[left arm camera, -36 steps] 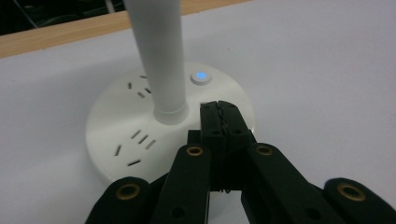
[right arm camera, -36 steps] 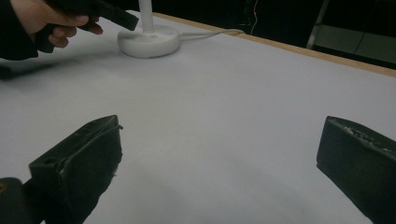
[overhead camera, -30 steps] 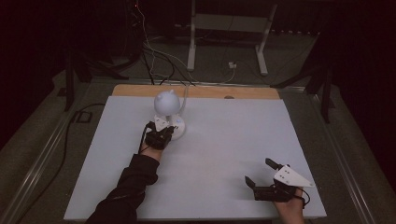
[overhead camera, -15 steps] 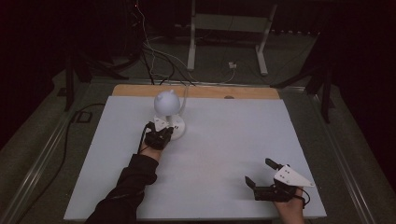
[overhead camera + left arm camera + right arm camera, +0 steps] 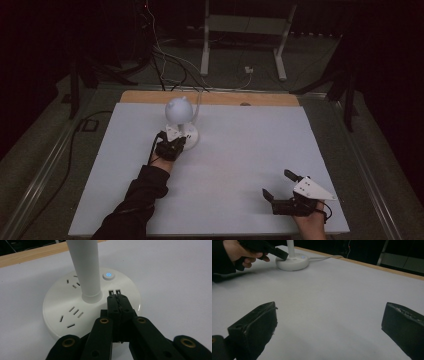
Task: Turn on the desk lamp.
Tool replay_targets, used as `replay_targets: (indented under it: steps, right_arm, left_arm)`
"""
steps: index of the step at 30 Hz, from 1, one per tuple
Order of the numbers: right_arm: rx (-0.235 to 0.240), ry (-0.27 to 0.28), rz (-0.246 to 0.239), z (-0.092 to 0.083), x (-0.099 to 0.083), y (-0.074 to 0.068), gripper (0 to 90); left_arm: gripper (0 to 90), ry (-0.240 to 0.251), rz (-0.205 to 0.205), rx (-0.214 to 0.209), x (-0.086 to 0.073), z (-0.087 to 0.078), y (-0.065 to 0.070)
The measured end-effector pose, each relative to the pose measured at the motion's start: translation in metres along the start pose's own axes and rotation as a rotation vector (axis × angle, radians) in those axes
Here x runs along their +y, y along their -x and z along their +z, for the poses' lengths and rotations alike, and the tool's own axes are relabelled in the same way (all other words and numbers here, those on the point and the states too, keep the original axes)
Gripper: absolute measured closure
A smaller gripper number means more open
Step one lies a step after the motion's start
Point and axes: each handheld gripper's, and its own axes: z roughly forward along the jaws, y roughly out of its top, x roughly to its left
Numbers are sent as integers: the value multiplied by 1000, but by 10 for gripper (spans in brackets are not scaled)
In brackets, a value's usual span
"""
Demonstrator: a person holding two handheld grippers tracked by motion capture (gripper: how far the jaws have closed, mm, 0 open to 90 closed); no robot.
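While the left gripper rested its jaws pressed together on the round base of a small white lamp, the right gripper lay idle near the desk's front right corner, jaws spread wide with nothing between them. The lamp stood toward the back left of the white desk, its stem rising upright from the middle of the base to a rounded head. A white cord ran from the base toward the back edge.

Seen from the left gripper view, the base top carried several socket slots, a pair of small ports just ahead of the closed jaw tips, and a round button with a blue lit ring beside the stem. The jaw tips touched the base near the ports, a little short of the button.

Judging by its look, the lamp was hard, smooth plastic, likely slippery, with the weight low in the base. The stem seemed the natural place to grip for lifting; the broad base looked too wide for the jaws. The button probably needed only a light press from closed tips.
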Motion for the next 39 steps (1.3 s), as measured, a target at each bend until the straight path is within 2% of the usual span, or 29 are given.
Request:
replay_targets:
  steps: [3, 4, 6, 8, 11, 12, 13, 14, 15, 16, 18, 20, 21, 23, 24, 26, 29, 30, 31, 32, 33, 34, 35, 36, 37, 39]
  right_arm:
    - [1, -1, -1, 0, 0, 0, 0]
    - [0, -2, 3, 0, 0, 0, 0]
    - [-1, -4, 3, 0, 0, 0, 0]
    - [-2, -6, 2, 1, 0, 0, 0]
    - [1, -9, -1, 1, 0, -1, 0]
    - [1, -8, -1, 1, 0, -1, 0]
    - [2, -7, 0, 0, 0, -1, 0]
    - [1, -7, 0, 0, 0, -1, 0]
    - [0, -4, -1, 0, 0, -1, 0]
    - [0, -1, -2, 0, 0, 0, 0]
    - [0, 1, 1, -1, 0, 0, 0]
    - [-2, 1, 8, 0, -1, 2, 0]
    - [-1, 1, 8, 0, -1, 2, 0]
    - [0, 1, 9, -1, 0, 1, 0]
    - [0, 1, 9, -1, 0, 1, 0]
    - [-2, 6, 4, -1, 0, 1, 0]
    - [-2, 4, 5, -1, 0, 1, 0]
    - [-2, 2, 9, -1, 0, 1, 0]
    - [-2, 2, 9, -1, 0, 1, 0]
    - [-2, 2, 9, -1, 0, 2, 0]
    - [-3, 2, 9, -1, 0, 2, 0]
    - [-3, 2, 9, -1, 0, 2, 0]
    - [-3, 2, 10, -1, 0, 2, 0]
    - [-3, 2, 10, -1, 0, 2, 0]
    - [-3, 2, 10, -1, 0, 2, 0]
    - [-3, 1, 8, 0, 0, 1, 0]
  left_arm:
    - [900, -9, 12, -2, 1, 0, 0]
    - [900, -11, 40, 11, 1, 0, 1]
    - [900, -15, 42, 17, 1, 0, 3]
    - [900, -19, 61, 31, 1, 0, 5]
    - [900, -14, 44, 6, 1, 0, 1]
    - [900, 3, 1, -38, 0, -1, -2]
    - [900, 3, 1, -38, 0, -1, -2]
    - [900, 30, -33, -45, -1, -4, -3]
    - [893, 40, -29, -37, 0, -6, -3]
    - [815, 52, -30, -36, 2, -9, -2]
    - [769, 59, -27, -32, 3, -12, -1]
    - [668, 68, -37, -29, 7, -17, 1]
    - [622, 71, -45, -12, 8, -21, 4]
    - [519, 77, -51, -15, 9, -22, 6]
    - [519, 88, -57, -15, 9, -25, 7]
    - [411, 102, -75, -13, 10, -30, 9]
    - [359, 100, -90, -11, 11, -34, 8]
    - [273, 101, -93, -3, 12, -35, 8]
    - [273, 103, -95, 2, 12, -37, 7]
    - [256, 104, -95, -2, 12, -38, 6]
    - [171, 103, -88, -3, 13, -40, 5]
    - [159, 103, -88, -3, 13, -40, 5]
    - [123, 89, -100, -31, 12, -43, 3]
    - [78, 89, -100, -31, 12, -43, 3]
    - [78, 84, -104, -38, 12, -44, 3]
    - [27, 81, -101, -75, 13, -49, 3]
